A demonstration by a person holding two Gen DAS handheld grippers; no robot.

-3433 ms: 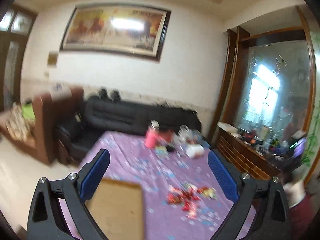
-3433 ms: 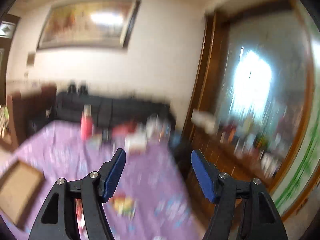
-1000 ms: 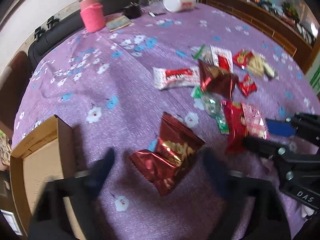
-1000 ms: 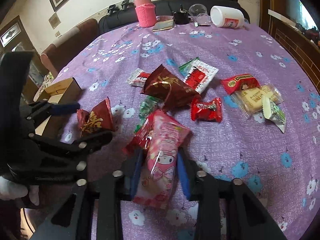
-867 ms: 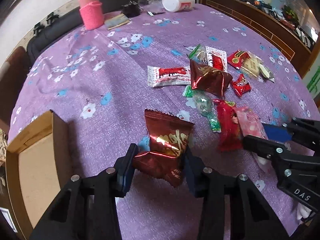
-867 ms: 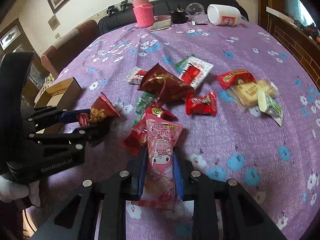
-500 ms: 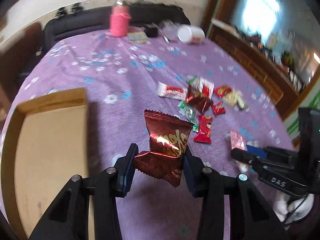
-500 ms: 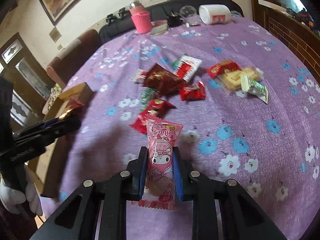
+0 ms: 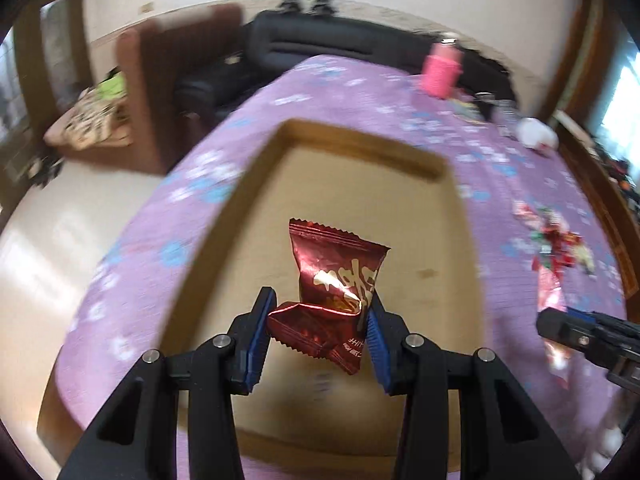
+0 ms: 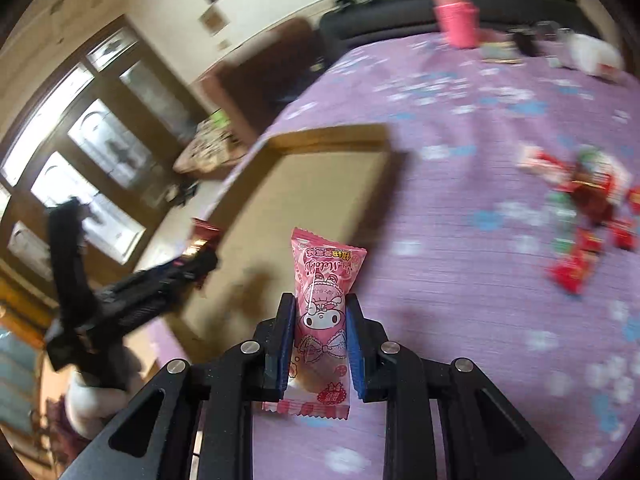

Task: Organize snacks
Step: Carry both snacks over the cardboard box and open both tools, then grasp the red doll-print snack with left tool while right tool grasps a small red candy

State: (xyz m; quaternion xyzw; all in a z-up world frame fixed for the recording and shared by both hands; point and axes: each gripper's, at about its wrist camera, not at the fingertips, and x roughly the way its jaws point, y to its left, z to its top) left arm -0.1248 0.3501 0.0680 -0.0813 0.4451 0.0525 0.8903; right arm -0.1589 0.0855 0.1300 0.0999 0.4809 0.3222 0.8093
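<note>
My left gripper (image 9: 318,308) is shut on a dark red foil snack bag (image 9: 334,276) and holds it above the open cardboard box (image 9: 360,144). My right gripper (image 10: 319,312) is shut on a pink cartoon snack pack (image 10: 322,300) above the purple cloth, just right of the box (image 10: 320,136). The left gripper also shows in the right wrist view (image 10: 200,258), over the box's near left part. The right gripper shows at the right edge of the left wrist view (image 9: 560,322). A pile of loose snacks (image 10: 588,200) lies on the cloth to the right.
The table has a purple flowered cloth (image 9: 520,184). A pink bottle (image 10: 458,20) and a white jar (image 10: 592,56) stand at the far end. A black sofa (image 9: 340,46) and a brown armchair (image 9: 176,80) lie beyond the table's edge.
Both grippers closed on their snacks, lifted them off the cloth and swung left. The left one now hangs over the box; the right one is beside it.
</note>
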